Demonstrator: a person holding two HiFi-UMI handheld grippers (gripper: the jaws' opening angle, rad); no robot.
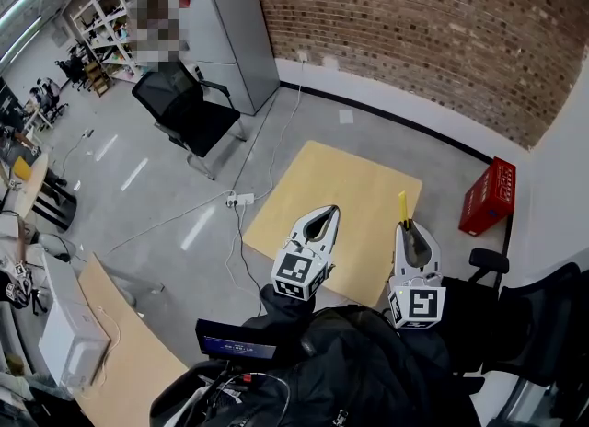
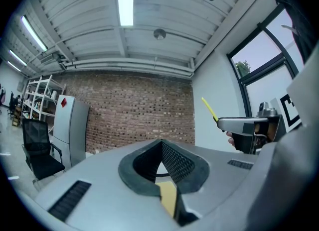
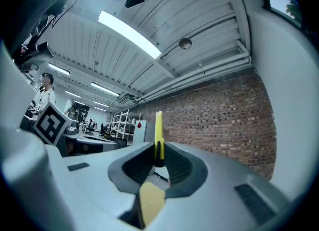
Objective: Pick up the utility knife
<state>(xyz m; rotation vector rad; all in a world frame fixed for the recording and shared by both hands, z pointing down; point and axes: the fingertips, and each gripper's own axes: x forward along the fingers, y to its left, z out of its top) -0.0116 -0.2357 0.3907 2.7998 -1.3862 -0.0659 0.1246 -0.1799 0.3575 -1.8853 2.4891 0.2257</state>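
Yellow utility knife [image 3: 158, 130], base hidden

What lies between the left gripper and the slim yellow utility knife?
Nothing: in the head view only a bare stretch of the pale wooden tabletop shows between the left gripper and the slim yellow utility knife, which the right gripper clamps.

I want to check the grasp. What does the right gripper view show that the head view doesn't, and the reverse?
Right gripper view only: the ceiling light, and the black end of the utility knife clamped in the right gripper. Head view only: the red crate and the floor power strip. Both: the knife's yellow body and the brick wall.
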